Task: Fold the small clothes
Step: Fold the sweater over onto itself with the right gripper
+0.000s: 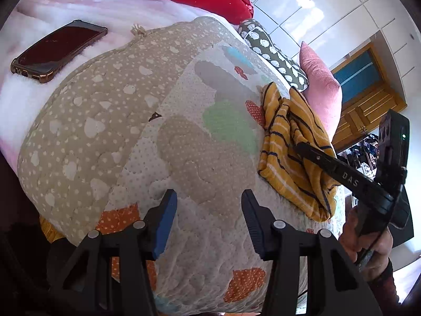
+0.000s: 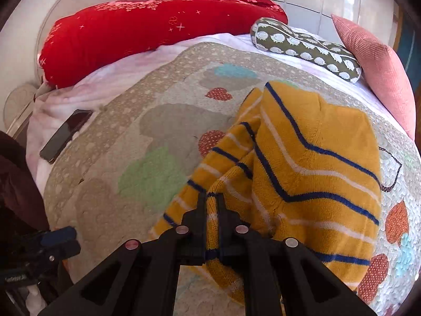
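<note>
A small mustard-yellow garment (image 2: 310, 173) with navy and white stripes lies bunched on the patterned quilt (image 2: 158, 131). My right gripper (image 2: 211, 200) is shut on a fold of its fabric, which runs up between the two black fingers. In the left wrist view the same garment (image 1: 286, 142) sits at the right of the quilt (image 1: 184, 137), with the right gripper (image 1: 298, 146) reaching into it from the right in a person's hand. My left gripper (image 1: 209, 202) hovers over bare quilt, jaws apart with nothing between them.
A dark phone (image 1: 59, 50) lies on the pink-white blanket at the left. A red pillow (image 2: 147, 29), an olive bolster with white hedgehogs (image 2: 307, 47) and a pink cushion (image 2: 379, 73) line the far side of the bed. White wardrobe doors stand behind.
</note>
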